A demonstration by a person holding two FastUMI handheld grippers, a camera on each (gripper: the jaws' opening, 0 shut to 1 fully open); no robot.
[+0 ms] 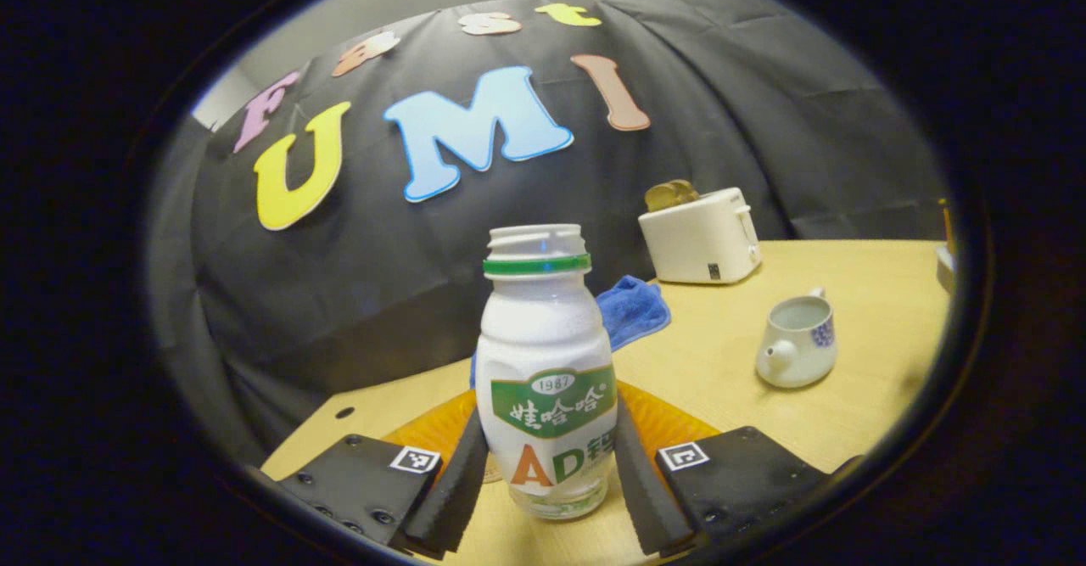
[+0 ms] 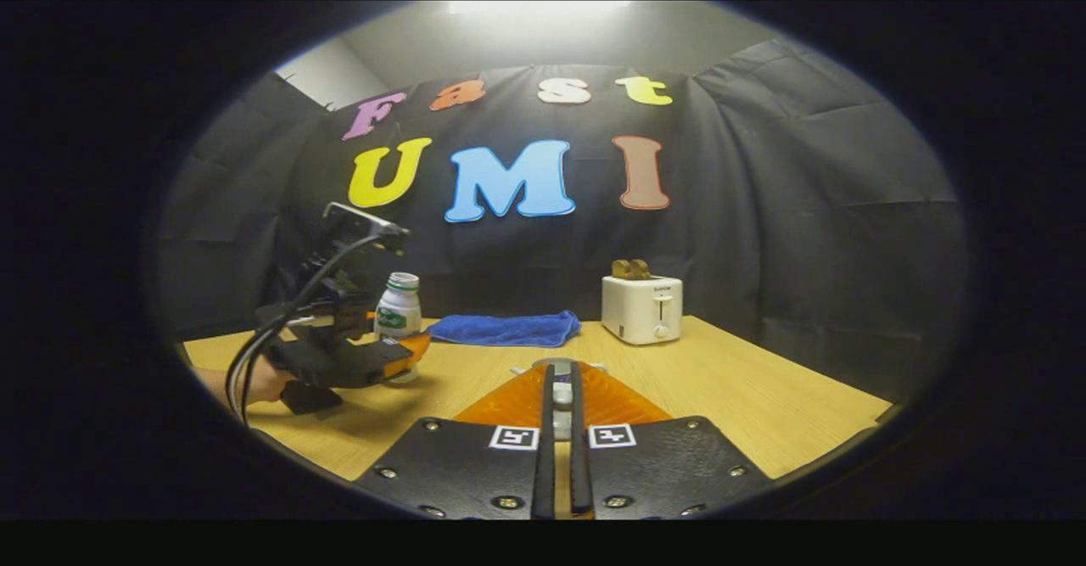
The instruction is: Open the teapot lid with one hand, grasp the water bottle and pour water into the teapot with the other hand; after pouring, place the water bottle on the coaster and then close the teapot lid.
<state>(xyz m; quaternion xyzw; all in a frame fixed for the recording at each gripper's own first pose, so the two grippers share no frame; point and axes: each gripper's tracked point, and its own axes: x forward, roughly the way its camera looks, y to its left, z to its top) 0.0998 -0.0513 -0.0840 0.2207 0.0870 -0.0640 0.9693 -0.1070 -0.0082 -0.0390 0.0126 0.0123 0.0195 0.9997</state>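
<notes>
Left gripper (image 1: 550, 481) fingers flanking rounded white plastic water bottle (image 1: 545, 371), capless, upright on wooden table (image 1: 857, 430); contact unclear. Glazed lidless teapot (image 1: 796, 339) well right. Right gripper (image 2: 560, 447) fingers nearly together, pinching small pale teapot lid (image 2: 562, 396).

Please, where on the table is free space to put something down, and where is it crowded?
Free: the bare wood between the teapot and the toaster, and the table's right part past the toaster. Crowded: around the bottle, where the left tool and the blue cloth sit close.
</notes>
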